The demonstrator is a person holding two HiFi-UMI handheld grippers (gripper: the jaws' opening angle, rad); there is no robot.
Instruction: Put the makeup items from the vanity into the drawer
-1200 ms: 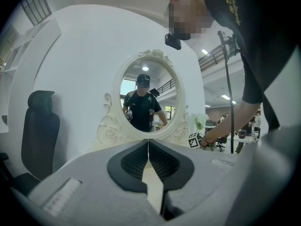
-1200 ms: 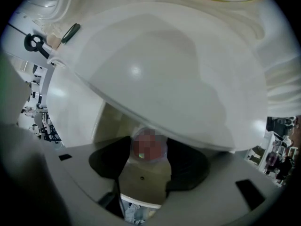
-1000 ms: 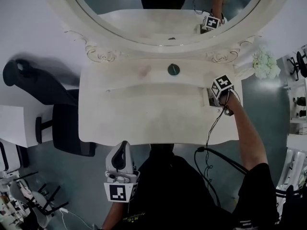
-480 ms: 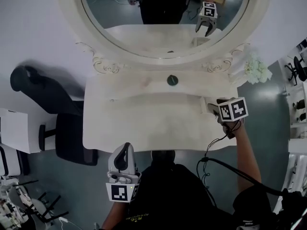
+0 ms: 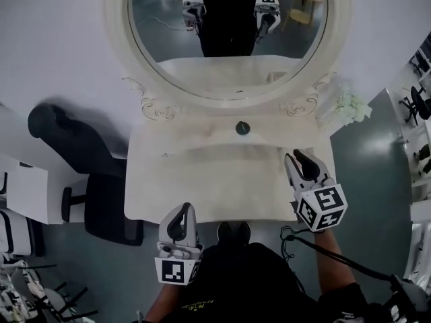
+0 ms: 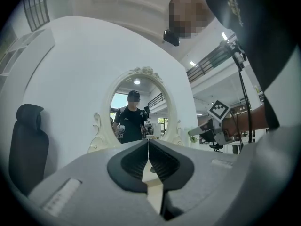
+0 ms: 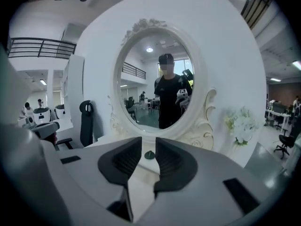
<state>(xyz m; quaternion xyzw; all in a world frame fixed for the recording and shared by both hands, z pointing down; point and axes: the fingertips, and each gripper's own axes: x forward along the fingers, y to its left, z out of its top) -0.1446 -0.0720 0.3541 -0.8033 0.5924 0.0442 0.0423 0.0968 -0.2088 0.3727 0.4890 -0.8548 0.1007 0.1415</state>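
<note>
A small dark round item [image 5: 242, 128] [image 7: 149, 155] sits at the back middle of the white vanity top [image 5: 202, 173], just below the mirror. My right gripper [image 5: 295, 157] [image 7: 148, 142] hovers over the vanity's right end and points toward the mirror. Its jaws have just been closing to a narrow gap, and nothing is between them. My left gripper [image 5: 183, 208] [image 6: 148, 142] hangs at the vanity's front edge, shut and empty. No drawer is visible in any view.
The oval mirror [image 5: 229, 25] reflects the person and both grippers. A black office chair [image 5: 81, 160] stands left of the vanity. White flowers [image 5: 350, 105] sit at its back right corner. A black cable [image 5: 316, 239] trails from the right gripper.
My right gripper has lifted away from the vanity's right end and swung to point at the mirror, with its jaws narrowed. The left gripper has risen slightly.
</note>
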